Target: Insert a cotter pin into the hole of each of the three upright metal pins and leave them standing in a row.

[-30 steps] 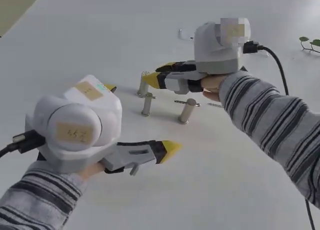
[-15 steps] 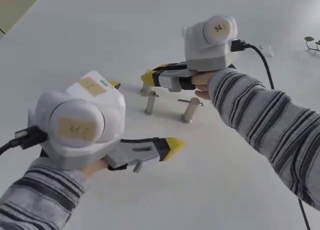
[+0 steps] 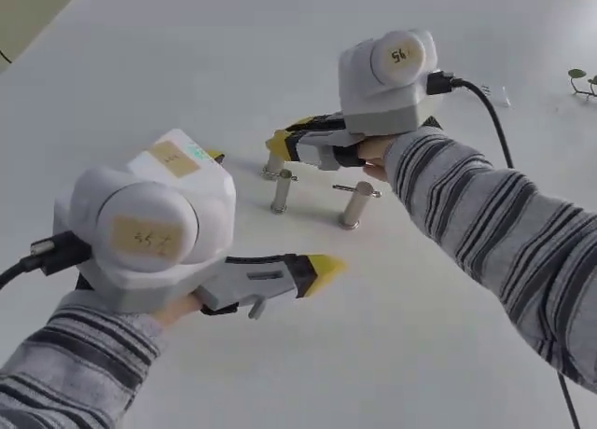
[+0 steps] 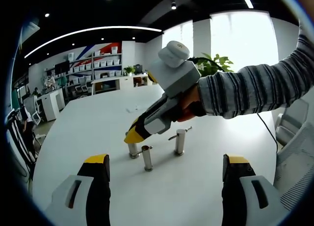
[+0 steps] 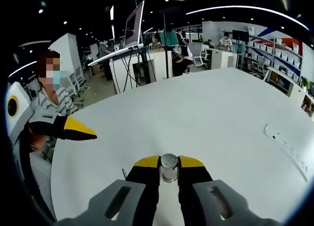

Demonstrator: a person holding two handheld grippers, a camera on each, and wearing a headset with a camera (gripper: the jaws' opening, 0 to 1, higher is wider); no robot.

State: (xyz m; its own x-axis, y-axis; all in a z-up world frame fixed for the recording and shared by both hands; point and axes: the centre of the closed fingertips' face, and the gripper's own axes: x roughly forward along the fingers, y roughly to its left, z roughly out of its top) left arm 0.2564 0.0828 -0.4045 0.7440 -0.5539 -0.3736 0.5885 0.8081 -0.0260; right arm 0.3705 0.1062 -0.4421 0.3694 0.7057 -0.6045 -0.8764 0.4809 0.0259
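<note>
1. Pins (image 3: 279,192) stood in a row at the left claw's (image 4: 164,162) twelve o'clock; that claw gaped wide.
2. Right claw (image 5: 169,162) pinched the end pin (image 4: 133,150) narrowly.
3. Two carried cotters (image 3: 358,188); the third looked undone.

A broad white counter (image 3: 187,56) stands in an open office. Past its far end are shelves (image 4: 105,60) of bins. Beside it are a bright window (image 4: 233,34) and a plant (image 4: 212,66). A curved light strip (image 4: 93,30) runs above it.
</note>
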